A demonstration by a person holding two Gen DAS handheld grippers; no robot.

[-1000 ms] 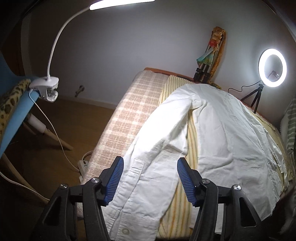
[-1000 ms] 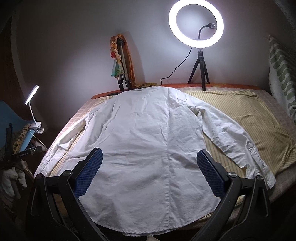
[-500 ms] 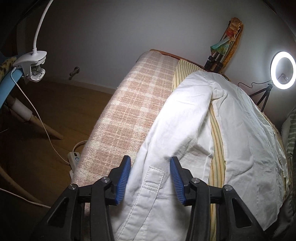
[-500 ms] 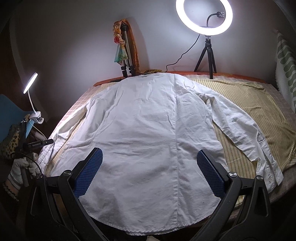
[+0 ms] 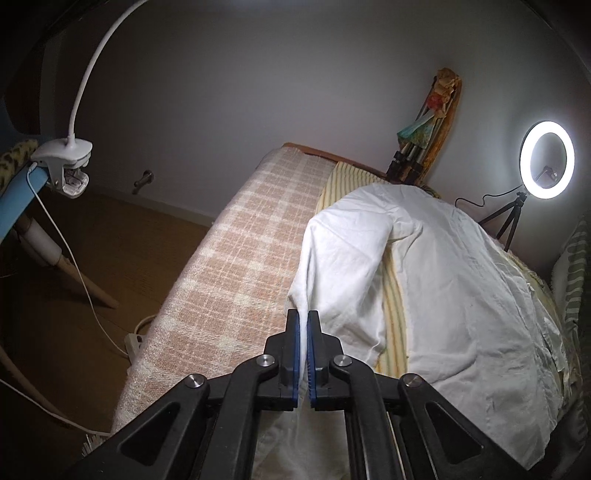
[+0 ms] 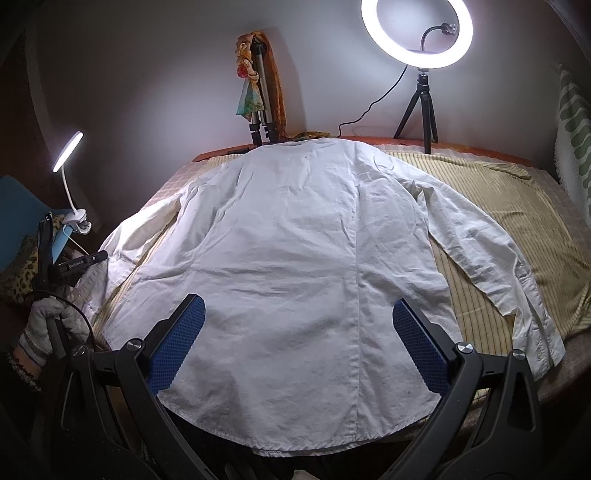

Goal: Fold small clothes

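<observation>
- My left gripper (image 5: pixel 303 325) is pinched tight on the left sleeve (image 5: pixel 343 258) of the white shirt (image 6: pixel 295 251); a thin fold of cloth runs between the blue pads (image 5: pixel 294 343), and the sleeve rises in a ridge from them.
- My right gripper (image 6: pixel 299 332) hovers over the shirt's lower back with its jaws wide apart and nothing between them, only the cloth lying flat below.
- In the right wrist view my gloved left hand (image 6: pixel 48 321) holds the left gripper's handle at the bed's left edge.
- The shirt lies back-up on the yellow striped sheet (image 6: pixel 517 221), hem nearest me, collar at the far end, and the right sleeve (image 6: pixel 491 258) stretches out along the sheet to its cuff near the bed's edge.
- A checked blanket (image 5: pixel 229 280) covers the bed's left side, beside the pinched sleeve.
- A white clip lamp (image 5: pixel 66 162) is clamped to a blue chair (image 5: pixel 18 199) off to the left.
- Against the far wall stand a lit ring light (image 6: pixel 417 33) on a small tripod and a folded tripod (image 6: pixel 262 99) draped in coloured cloth.
</observation>
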